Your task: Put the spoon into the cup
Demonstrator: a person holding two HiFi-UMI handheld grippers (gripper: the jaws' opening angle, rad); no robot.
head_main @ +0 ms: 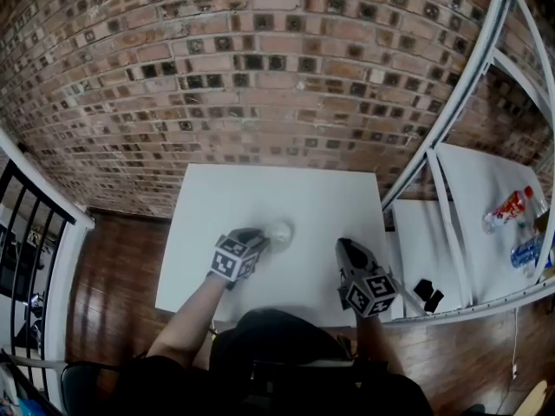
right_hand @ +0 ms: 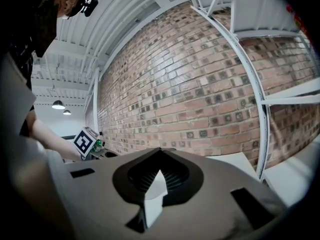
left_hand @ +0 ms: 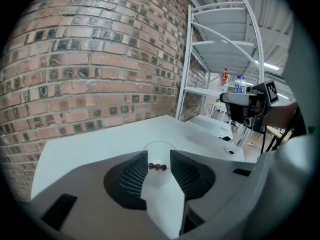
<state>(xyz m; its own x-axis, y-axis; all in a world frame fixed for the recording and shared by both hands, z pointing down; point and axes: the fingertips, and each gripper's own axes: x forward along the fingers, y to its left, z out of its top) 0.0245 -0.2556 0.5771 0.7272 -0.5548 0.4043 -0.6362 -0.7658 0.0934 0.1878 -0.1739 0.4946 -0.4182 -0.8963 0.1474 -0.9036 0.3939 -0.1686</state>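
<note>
So, far left there's a black-and-white railing (head_main: 39,199) over the wood floor, then the white table (head_main: 286,185) pushed up against the brick wall (head_main: 217,59).

The left hand-held gripper (head_main: 258,239) sits over the table's near-left part, angled a bit downward. Its jaws are apart, and the clear cup (head_main: 279,230) stands upright on the table right between them. The ribbed pads (left_hand: 135,176) flank the cup's sides closely, one on each side. In the left gripper view there's a small dark two-lobed bit (left_hand: 158,167) showing at the cup. Honestly I can't tell if that's the spoon or just a bit of hardware, it's too tiny.

Further right, the right hand-held gripper (head_main: 344,248) hovers over the table's near-right part, well apart from the cup. Its jaws are together at the tips, and I see nothing pinched in them.

Right of the table is a white metal rack (head_main: 451,120). Its shelf carries a red-labelled bottle (head_main: 510,208) and a blue-labelled one (head_main: 525,251), with a couple of small black objects (head_main: 427,294) nearer the table.
</note>
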